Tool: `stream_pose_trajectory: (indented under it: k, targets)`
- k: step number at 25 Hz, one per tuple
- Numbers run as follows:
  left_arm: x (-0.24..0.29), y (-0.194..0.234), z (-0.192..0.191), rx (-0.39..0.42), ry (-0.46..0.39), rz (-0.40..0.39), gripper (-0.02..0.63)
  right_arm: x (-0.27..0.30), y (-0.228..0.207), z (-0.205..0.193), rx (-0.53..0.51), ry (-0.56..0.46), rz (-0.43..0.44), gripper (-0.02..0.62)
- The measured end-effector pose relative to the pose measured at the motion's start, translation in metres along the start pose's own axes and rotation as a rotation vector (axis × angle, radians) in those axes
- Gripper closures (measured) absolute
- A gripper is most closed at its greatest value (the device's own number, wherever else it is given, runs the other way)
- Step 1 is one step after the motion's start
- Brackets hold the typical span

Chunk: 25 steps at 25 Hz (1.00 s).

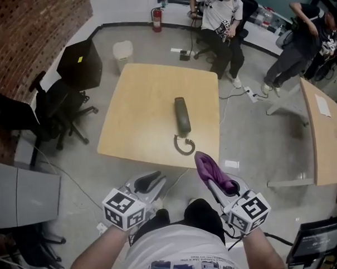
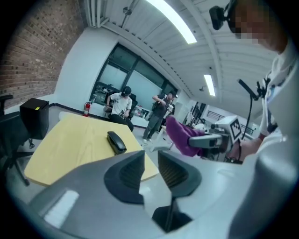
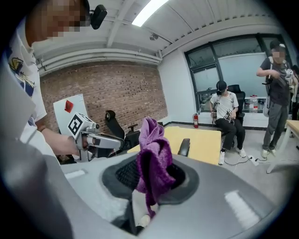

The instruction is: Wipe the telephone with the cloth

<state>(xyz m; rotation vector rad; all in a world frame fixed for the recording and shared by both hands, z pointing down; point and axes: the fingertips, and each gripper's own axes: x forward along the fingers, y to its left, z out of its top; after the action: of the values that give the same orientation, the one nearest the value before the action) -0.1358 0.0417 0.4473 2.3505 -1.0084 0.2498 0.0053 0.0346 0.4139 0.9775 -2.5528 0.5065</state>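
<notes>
A dark telephone handset (image 1: 182, 116) lies on the light wooden table (image 1: 139, 104), its coiled cord (image 1: 185, 144) near the table's front edge. Both grippers are held over the floor, short of that edge. My right gripper (image 1: 215, 185) is shut on a purple cloth (image 1: 209, 168), which sticks up out of the jaws (image 3: 152, 154). My left gripper (image 1: 154, 179) stands open by a narrow gap with nothing between its fingers (image 2: 150, 165). The telephone (image 2: 116, 141) shows beyond the left jaws, and also past the right ones (image 3: 184, 147).
Black office chairs (image 1: 61, 108) and a black box (image 1: 80, 63) stand left of the table, a white bin (image 1: 123, 51) behind it. A second table (image 1: 324, 135) is at the right. One person sits (image 1: 222, 17) and another stands (image 1: 298, 42) at the back. Cables lie on the floor.
</notes>
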Motion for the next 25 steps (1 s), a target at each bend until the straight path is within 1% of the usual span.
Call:
stream_pose_trajectory:
  k: [4, 8, 9, 11, 13, 17, 21, 25]
  targets:
    - [0.029, 0.02, 0.007, -0.022, 0.03, 0.018, 0.502, 0.015, -0.028, 0.005, 0.017, 0.009, -0.012, 0.509]
    - [0.069, 0.04, 0.02, -0.047, 0.066, 0.074, 0.467, 0.032, -0.065, 0.018, 0.012, 0.02, 0.012, 0.509]
    - [0.079, 0.047, 0.023, -0.058, 0.076, 0.095, 0.452, 0.037, -0.074, 0.023, 0.006, 0.021, 0.021, 0.509]
    - [0.098, 0.06, 0.026, -0.071, 0.099, 0.142, 0.444, 0.046, -0.09, 0.032, -0.011, 0.023, 0.04, 0.509]
    - [0.12, 0.074, 0.03, -0.067, 0.128, 0.189, 0.422, 0.054, -0.111, 0.038, -0.024, 0.024, 0.051, 0.509]
    - [0.159, 0.101, 0.035, -0.077, 0.193, 0.299, 0.405, 0.065, -0.147, 0.046, -0.033, 0.026, 0.095, 0.509]
    - [0.192, 0.126, 0.034, -0.104, 0.259, 0.4, 0.391, 0.069, -0.176, 0.046, -0.011, 0.035, 0.13, 0.509]
    - [0.216, 0.15, 0.03, -0.129, 0.32, 0.476, 0.36, 0.072, -0.198, 0.042, 0.012, 0.055, 0.157, 0.509]
